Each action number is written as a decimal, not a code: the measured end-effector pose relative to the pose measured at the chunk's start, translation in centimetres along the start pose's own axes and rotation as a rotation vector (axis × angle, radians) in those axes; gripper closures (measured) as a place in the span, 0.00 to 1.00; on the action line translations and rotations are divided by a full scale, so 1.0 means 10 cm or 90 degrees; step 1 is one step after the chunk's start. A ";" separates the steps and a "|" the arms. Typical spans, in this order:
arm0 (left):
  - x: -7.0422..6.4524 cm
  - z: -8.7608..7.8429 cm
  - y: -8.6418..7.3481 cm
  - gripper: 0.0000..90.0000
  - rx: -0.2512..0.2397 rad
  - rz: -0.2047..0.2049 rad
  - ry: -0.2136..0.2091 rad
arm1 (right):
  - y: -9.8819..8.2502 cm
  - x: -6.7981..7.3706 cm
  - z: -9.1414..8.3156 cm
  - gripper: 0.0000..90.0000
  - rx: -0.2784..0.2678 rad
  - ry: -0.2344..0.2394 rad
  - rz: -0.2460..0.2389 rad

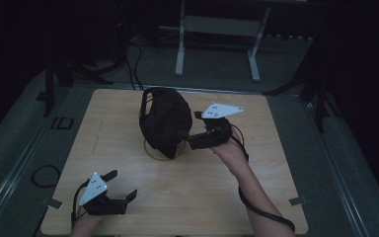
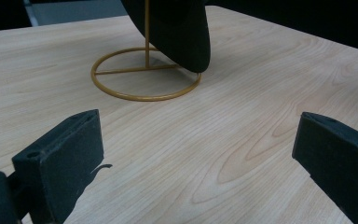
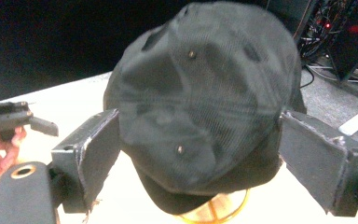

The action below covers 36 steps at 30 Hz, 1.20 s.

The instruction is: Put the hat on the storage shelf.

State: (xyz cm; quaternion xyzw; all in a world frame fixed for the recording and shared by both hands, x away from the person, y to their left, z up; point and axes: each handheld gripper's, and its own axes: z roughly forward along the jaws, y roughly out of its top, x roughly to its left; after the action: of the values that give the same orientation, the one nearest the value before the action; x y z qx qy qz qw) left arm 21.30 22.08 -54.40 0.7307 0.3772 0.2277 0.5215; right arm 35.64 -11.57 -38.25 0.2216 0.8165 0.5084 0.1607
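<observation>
A black fabric cap (image 1: pixel 164 121) sits on a thin gold wire stand with a ring base (image 2: pixel 145 77), near the middle of the light wooden table (image 1: pixel 256 187), towards its far edge. The right gripper (image 1: pixel 185 138) stands wide open with the cap between its jaws; whether the pads touch the fabric I cannot tell. Closing off-centre or pushing sideways could tip the light stand or drag the cap askew. The left gripper (image 1: pixel 123 185) rests open and empty near the near left corner.
</observation>
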 end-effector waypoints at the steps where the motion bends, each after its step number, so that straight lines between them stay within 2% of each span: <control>1: 0.00 0.00 0.00 0.03 0.000 0.000 0.000 | -0.03 0.01 0.00 0.15 0.002 0.001 -0.002; 16: 0.00 0.00 -0.01 0.03 0.004 0.005 0.003 | -0.50 0.08 -0.05 0.15 0.030 0.017 -0.002; 24: 0.01 0.01 -0.03 0.03 0.005 0.002 0.006 | -0.74 0.09 -0.01 0.15 0.054 0.041 -0.009; 32: 0.02 0.00 -0.03 0.03 0.000 0.000 0.008 | -0.97 0.12 -0.02 0.15 0.047 0.052 0.010; 36: 0.02 0.00 -0.03 0.03 0.001 -0.002 0.012 | -1.11 0.13 -0.02 0.15 0.057 0.055 0.014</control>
State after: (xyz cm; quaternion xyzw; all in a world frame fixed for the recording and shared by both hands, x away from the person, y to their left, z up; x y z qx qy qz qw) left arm 21.35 22.30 -54.74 0.7286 0.3832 0.2336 0.5175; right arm 32.23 -15.26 -48.19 0.2156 0.8421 0.4821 0.1093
